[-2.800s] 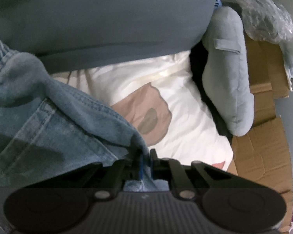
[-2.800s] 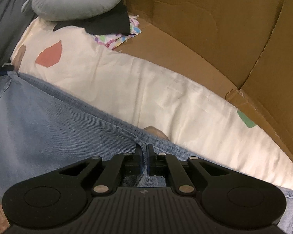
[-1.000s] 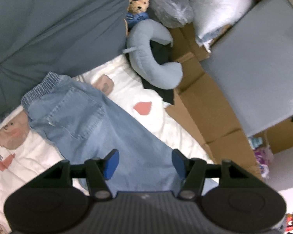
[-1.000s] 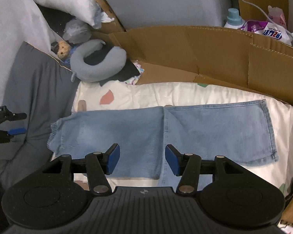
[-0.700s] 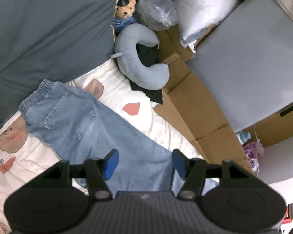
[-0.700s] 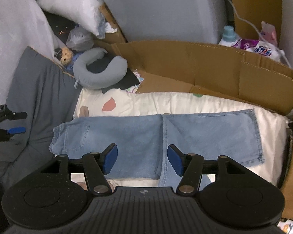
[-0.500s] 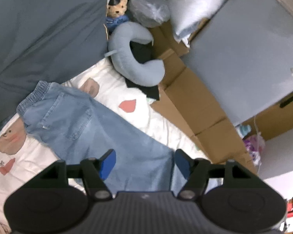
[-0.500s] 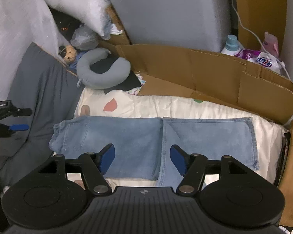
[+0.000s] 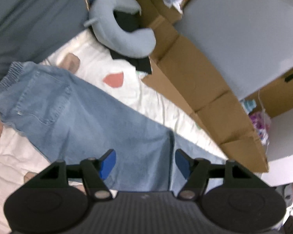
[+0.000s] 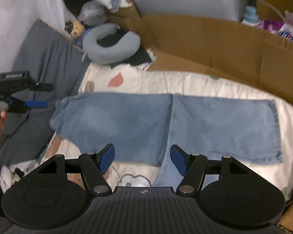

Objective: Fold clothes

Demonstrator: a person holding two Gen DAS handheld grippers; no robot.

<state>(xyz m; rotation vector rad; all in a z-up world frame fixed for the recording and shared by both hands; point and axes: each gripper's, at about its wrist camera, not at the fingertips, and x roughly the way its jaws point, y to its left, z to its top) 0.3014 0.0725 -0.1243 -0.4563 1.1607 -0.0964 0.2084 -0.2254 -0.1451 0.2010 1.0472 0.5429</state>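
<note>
Light blue jeans (image 10: 166, 124) lie flat across the white patterned sheet (image 10: 205, 83), waistband at the left, hem at the right, one leg folded over the other. In the left wrist view the jeans (image 9: 84, 117) show a back pocket and elastic waist at the upper left. My left gripper (image 9: 144, 162) hangs open above the jeans' middle, holding nothing. My right gripper (image 10: 141, 157) is open too, above the near edge of the jeans. The left gripper (image 10: 29, 97) also appears at the left edge of the right wrist view, held by a hand.
A grey neck pillow (image 10: 111, 46) lies at the head of the sheet beside a small teddy bear (image 10: 76, 29). A cardboard wall (image 10: 224, 44) runs along the far side. A grey blanket (image 10: 41, 64) lies to the left. Bottles and packets (image 10: 273, 25) stand behind the cardboard.
Both grippers let go of the jeans and lifted away. The jeans now lie spread flat. In the last half second both cameras moved down closer to the cloth again.
</note>
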